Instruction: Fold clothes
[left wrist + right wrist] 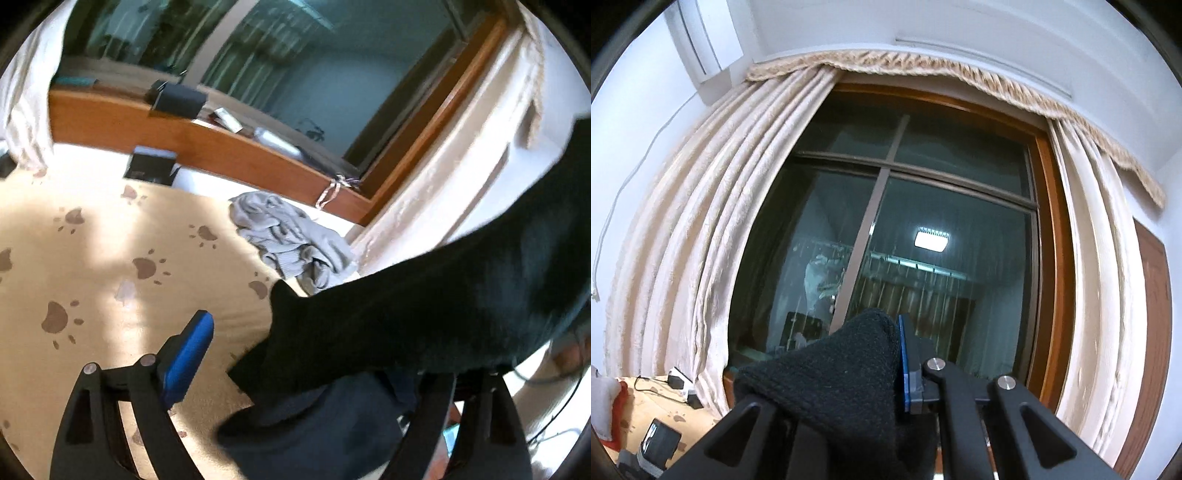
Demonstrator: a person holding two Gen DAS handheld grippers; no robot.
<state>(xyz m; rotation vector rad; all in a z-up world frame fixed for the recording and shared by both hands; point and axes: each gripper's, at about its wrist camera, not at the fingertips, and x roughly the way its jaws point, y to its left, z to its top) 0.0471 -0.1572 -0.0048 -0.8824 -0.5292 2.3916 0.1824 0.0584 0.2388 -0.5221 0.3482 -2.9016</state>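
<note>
A black knit garment (pixel 424 306) hangs stretched from the upper right down over the bed (pixel 92 258), which has a beige paw-print sheet. It drapes over the right finger of my left gripper (pixel 295 350) and hides it. The left finger's blue pad (pixel 188 354) stands bare and apart from the cloth, so the jaws stand wide open. A crumpled grey garment (pixel 291 236) lies further back on the bed. In the right wrist view my right gripper (pixel 882 332) points up at the window and is shut on a fold of the black garment (pixel 831 376), beside its blue pad (pixel 903 362).
A wooden windowsill (pixel 221 147) carries a dark box (pixel 177 98), a bottle (pixel 277 142) and small items. Another dark box (pixel 151 166) sits at the bed's far edge. Cream curtains (pixel 701 240) frame the dark window (pixel 905 221). Chargers (pixel 679 382) lie at the lower left.
</note>
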